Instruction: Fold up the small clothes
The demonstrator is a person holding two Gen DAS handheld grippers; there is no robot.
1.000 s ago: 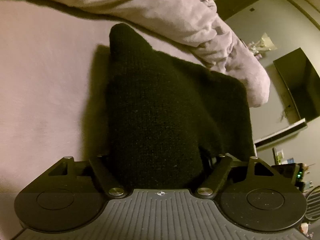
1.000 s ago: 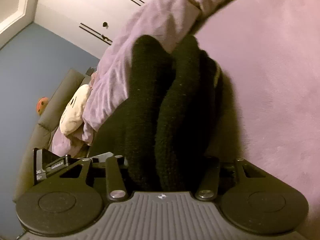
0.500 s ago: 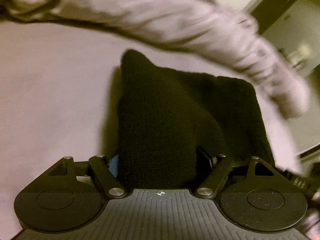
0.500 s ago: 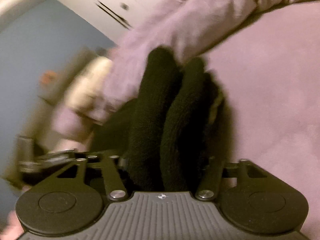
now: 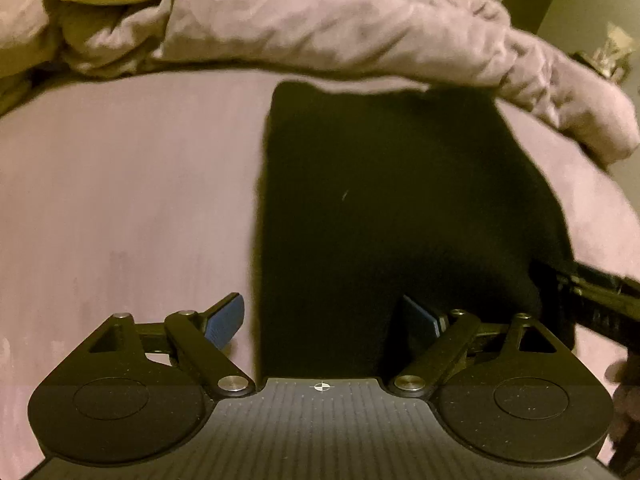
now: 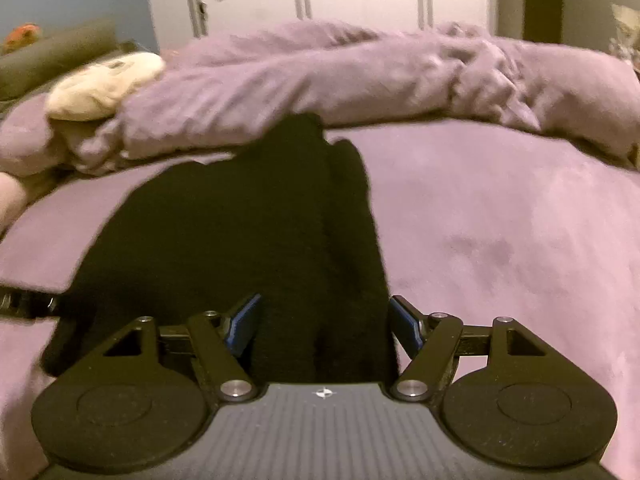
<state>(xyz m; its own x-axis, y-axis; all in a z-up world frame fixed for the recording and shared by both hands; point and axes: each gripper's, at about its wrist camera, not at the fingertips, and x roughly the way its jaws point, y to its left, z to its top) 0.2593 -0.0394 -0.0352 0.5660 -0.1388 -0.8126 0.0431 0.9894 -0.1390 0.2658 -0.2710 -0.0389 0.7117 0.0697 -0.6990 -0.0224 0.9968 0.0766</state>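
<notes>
Both tongs [image 5: 320, 320] [image 6: 324, 322] newly parted, black garment [image 5: 380, 208] seemingly released.

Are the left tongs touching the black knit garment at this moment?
Cannot tell. In the left wrist view the left tongs stand open around the black knit garment; the left pad shows a gap, but the right pad merges with dark fabric.

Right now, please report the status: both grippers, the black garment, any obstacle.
Left gripper open, right gripper open. Black knit garment flat on purple sheet, between both jaws. Bunched duvet borders far edge.
</notes>
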